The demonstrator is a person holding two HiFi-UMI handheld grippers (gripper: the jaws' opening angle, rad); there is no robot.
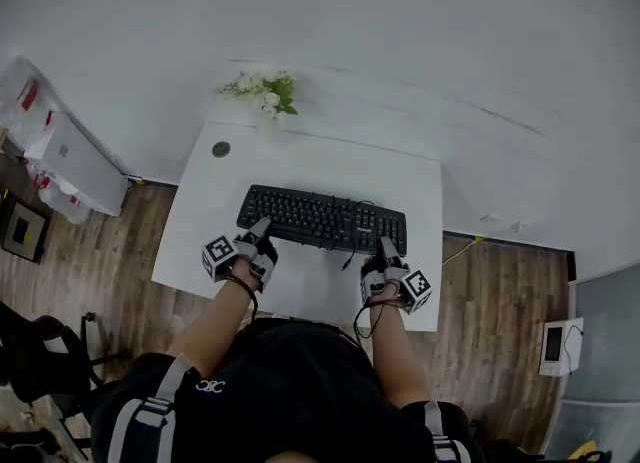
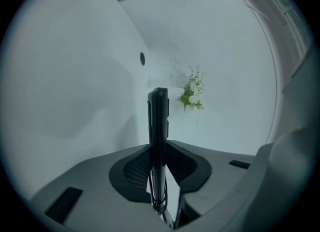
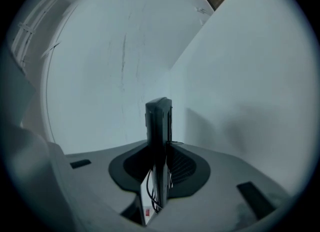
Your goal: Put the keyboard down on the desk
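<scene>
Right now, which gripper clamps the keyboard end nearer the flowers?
The left gripper: it clamps the keyboard at the end nearer the flowers; the right gripper clamps the opposite end.

Key lettering on the keyboard [image 1: 322, 219] is too small to read, and whether it rests on the desk [image 1: 310, 161] or hangs above it cannot be told. The left gripper [image 1: 262, 225] and right gripper [image 1: 385, 245] cover parts of its near edge. The person's torso [image 1: 290, 381] hides the desk's near edge; a black chair [image 1: 40, 351] is cut off at left
</scene>
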